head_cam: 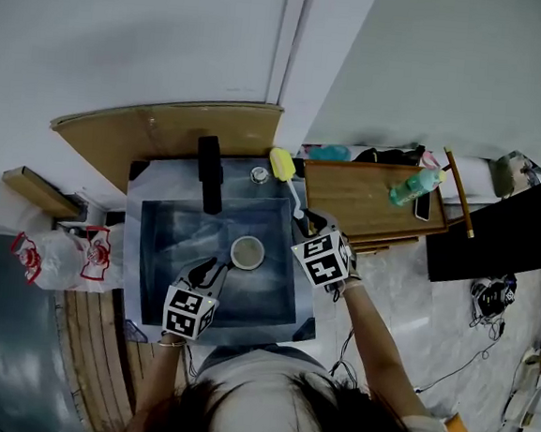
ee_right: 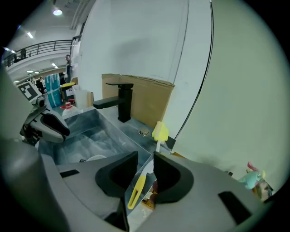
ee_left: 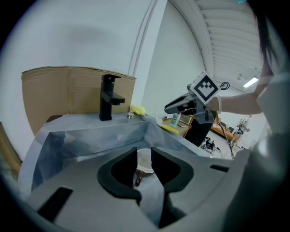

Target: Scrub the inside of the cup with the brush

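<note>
A pale cup point(head_cam: 247, 252) stands upright on the floor of the steel sink point(head_cam: 155, 247). My left gripper point(head_cam: 207, 273) hovers just in front of it, open; in the left gripper view the cup point(ee_left: 145, 159) and its brown handle point(ee_left: 137, 177) show in the gap, and the pads do not press on them. The brush point(head_cam: 284, 168), with a yellow sponge head and a white stem, lies along the sink's right rim. My right gripper point(head_cam: 309, 225) is open over its yellow handle point(ee_right: 136, 190), which lies loose between the jaws; the sponge head point(ee_right: 160, 131) points away.
A black faucet point(head_cam: 208, 172) stands at the sink's back edge beside a round metal knob point(head_cam: 259, 174). Cardboard point(head_cam: 175, 127) leans behind the sink. A wooden table point(head_cam: 357, 194) to the right carries a green bottle point(head_cam: 414, 185). A plastic bag point(head_cam: 60, 253) sits at the left.
</note>
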A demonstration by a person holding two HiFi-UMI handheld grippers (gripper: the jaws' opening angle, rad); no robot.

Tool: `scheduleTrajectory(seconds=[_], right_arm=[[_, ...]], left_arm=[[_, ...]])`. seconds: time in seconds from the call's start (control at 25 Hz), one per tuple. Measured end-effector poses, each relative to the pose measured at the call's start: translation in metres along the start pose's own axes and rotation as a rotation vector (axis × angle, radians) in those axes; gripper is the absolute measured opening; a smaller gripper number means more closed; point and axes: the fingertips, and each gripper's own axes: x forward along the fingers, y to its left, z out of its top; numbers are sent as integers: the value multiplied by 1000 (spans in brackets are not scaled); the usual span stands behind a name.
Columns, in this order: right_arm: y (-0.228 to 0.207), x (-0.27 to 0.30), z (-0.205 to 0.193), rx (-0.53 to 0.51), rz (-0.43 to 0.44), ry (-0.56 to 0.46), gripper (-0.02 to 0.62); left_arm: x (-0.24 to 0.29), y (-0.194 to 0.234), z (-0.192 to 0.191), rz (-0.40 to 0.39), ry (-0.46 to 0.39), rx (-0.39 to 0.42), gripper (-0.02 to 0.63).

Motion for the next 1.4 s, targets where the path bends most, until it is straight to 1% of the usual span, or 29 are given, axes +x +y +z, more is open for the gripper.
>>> scheduleTrajectory(seconds=[0.24, 0.44, 0.56, 0.72, 1.12, 1.4], right_arm=[[-5, 18, -12, 11, 2, 53, 127], [-11, 31, -18, 55, 14, 86, 141], [-12, 40, -21, 103, 27, 86, 147], [-15, 49, -25, 149, 25, 90, 153], [-18, 65, -34, 223, 36, 120, 159], [-16, 72, -42, 239, 27, 144, 158]], left_arm=[[10, 3, -17, -13, 48, -6, 108], [17, 4, -27, -25, 75, -10, 117], [21, 5, -34, -26, 94, -12, 121], [26, 8, -46, -28, 116, -20, 124], [41, 11, -66, -35, 163, -18, 135], [51, 12, -82, -44, 203, -29, 144]])
